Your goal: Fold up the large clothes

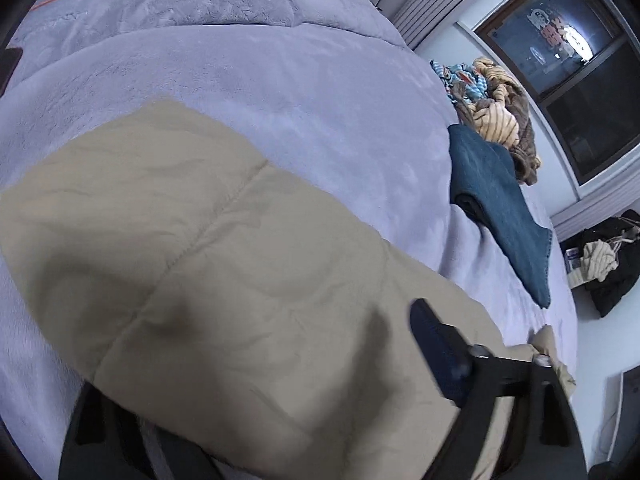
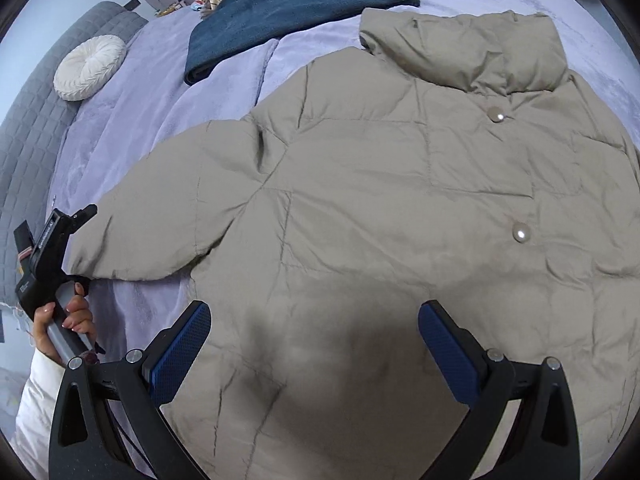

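The beige quilted puffer jacket [image 2: 380,200] is lying flat and front up on the lilac plush bed cover [image 2: 140,100], collar at the far side from the right tongs [image 2: 314,350], and no fold is showing yet. These tongs are hanging released over its lower part. The left tongs [image 2: 86,213] are reaching the cuff of the spread sleeve [image 2: 152,216]; whether they are clenching it I cannot tell. I judge both sleeves and the body are still waiting.
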`<state>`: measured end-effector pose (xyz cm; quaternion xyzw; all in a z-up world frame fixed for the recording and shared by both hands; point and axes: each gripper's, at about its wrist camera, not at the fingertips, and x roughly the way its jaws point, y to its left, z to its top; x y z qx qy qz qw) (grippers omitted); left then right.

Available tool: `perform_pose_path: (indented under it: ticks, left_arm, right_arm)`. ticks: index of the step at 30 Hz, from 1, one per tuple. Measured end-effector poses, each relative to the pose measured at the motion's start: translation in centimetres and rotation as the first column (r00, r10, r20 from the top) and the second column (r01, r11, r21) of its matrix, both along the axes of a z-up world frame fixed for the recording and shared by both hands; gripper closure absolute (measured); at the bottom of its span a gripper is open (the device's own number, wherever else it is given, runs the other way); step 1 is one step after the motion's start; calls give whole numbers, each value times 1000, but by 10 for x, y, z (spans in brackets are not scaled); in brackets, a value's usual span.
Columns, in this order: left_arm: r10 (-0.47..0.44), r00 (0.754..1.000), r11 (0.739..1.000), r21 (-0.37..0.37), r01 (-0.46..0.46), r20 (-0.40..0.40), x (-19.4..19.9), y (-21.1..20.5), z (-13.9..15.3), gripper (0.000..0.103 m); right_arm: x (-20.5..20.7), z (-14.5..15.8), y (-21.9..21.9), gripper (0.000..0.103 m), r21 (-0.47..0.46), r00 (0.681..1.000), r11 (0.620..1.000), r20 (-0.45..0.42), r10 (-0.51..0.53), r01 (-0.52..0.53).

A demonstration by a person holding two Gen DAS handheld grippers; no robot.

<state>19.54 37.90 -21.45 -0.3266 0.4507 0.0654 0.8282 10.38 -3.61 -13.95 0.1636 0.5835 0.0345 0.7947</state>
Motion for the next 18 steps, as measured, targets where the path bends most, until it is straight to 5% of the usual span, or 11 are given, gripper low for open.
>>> perform_pose_path:
  ticks: [1,2,3,5,7,9,10,13,18]
  left_arm:
    - [-11,1000,1000,-12,10,-12,6,4,-6,81]
    - [-25,1000,998,-65,25,0,10,8,-10,93]
    - [-13,1000,996,-89,14,10,9,11,-8,93]
    - [-25,999,1000,-13,26,47,5,10,10,93]
    - [-69,994,995,72,62,87,-1,1,34,93]
    - [-125,983,984,144,106,133,-8,-9,61,93]
    - [-156,975,977,168,129,161,-12,-14,75,93]
    - [-241,943,956,225,189,231,-22,-33,112,93]
    - [-411,854,903,269,335,318,-27,-95,162,93]
  right_arm:
    - [5,-1,3,0,7,1000,1000,7,2,-2]
    - [11,-2,8,0,17,1000,1000,16,3,-3]
    - [15,-2,12,0,29,1000,1000,24,2,-3]
    - [25,-1,21,0,61,998,998,58,-10,6]
    - [34,-2,28,17,112,996,994,92,-22,12]
    - [48,-13,39,86,163,997,987,69,-18,6]
    - [52,-19,43,94,188,998,982,58,-24,13]
    - [59,-38,54,95,239,999,971,41,-32,21]
    - [58,-70,71,95,247,1000,969,15,-3,-1]
